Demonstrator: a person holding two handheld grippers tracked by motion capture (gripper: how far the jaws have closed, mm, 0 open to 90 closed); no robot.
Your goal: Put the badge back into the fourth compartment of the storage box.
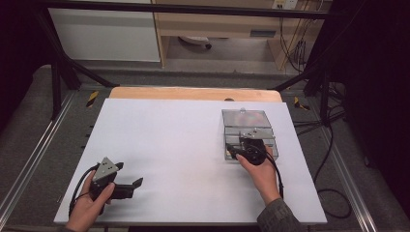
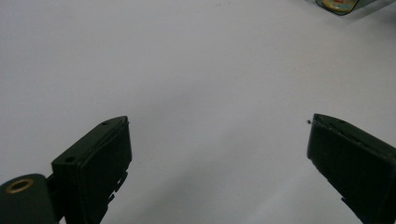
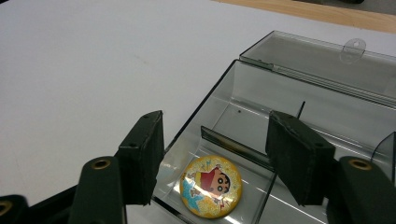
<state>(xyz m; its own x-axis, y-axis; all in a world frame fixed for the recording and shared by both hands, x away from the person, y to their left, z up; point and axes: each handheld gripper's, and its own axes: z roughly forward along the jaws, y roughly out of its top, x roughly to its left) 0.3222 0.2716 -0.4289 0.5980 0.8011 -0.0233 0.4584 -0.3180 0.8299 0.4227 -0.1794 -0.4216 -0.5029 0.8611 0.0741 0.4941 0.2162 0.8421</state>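
In the right gripper view, the round yellow cartoon badge [image 3: 211, 186] lies flat at the bottom centre of the frame, in the near corner compartment of the clear plastic divided box [image 3: 252, 79]. The right gripper [image 3: 219, 154] hangs just above it, jaws apart, one on each side, neither touching the badge. In the high view, the left gripper [image 1: 130, 178] rests at lower left on the white table sheet [image 1: 164, 140], jaws wide apart, holding nothing.

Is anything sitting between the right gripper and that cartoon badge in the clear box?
Nothing visible. The right gripper hangs open just above the badge, which lies flat in a compartment of the clear box, its lid open.
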